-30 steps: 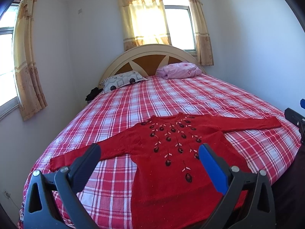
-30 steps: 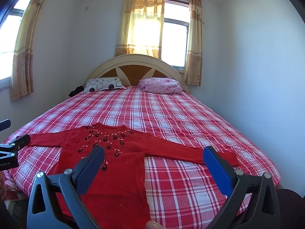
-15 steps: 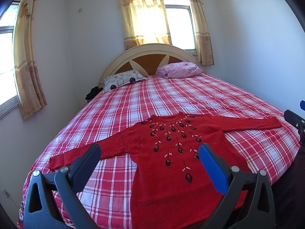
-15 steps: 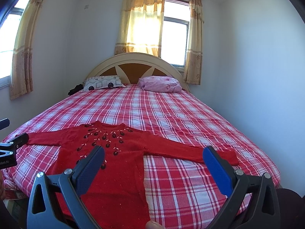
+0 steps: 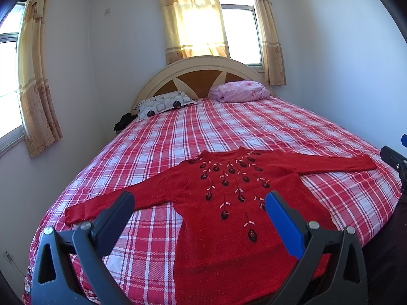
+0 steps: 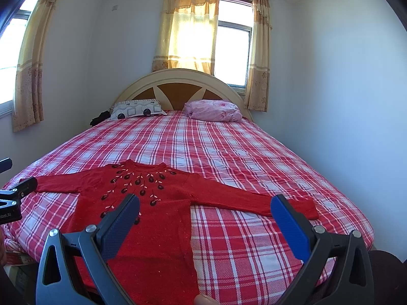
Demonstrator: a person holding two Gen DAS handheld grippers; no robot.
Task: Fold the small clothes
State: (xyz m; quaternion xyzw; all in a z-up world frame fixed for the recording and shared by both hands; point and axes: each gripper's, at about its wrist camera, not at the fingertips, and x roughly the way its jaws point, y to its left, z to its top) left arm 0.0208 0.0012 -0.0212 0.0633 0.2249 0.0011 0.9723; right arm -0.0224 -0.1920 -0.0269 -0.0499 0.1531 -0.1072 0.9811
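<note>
red sweater (image 5: pixel 229 218) flat, sleeves out, on bed (image 5: pixel 229 132) | left claw (image 5: pixel 198 200) spread, above it | right claw (image 6: pixel 206 200) spread, holding nothing

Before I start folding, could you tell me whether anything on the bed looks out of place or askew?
Nothing stands out. The red sweater lies flat on the plaid bedspread, both sleeves spread out, unfolded. Both pillows sit by the headboard.

You've got a bed (image 5: pixel 229 132) with red-white plaid sheet, arched cream-and-brown headboard (image 5: pixel 201 73) behind. Grey patterned pillow (image 5: pixel 165 104) at its left, pink bundle (image 5: pixel 239 91) at its right, well apart. Dark item (image 5: pixel 123 122) beside the pillow. Yellow curtains (image 6: pixel 188 25) over the window (image 6: pixel 232 53).
</note>
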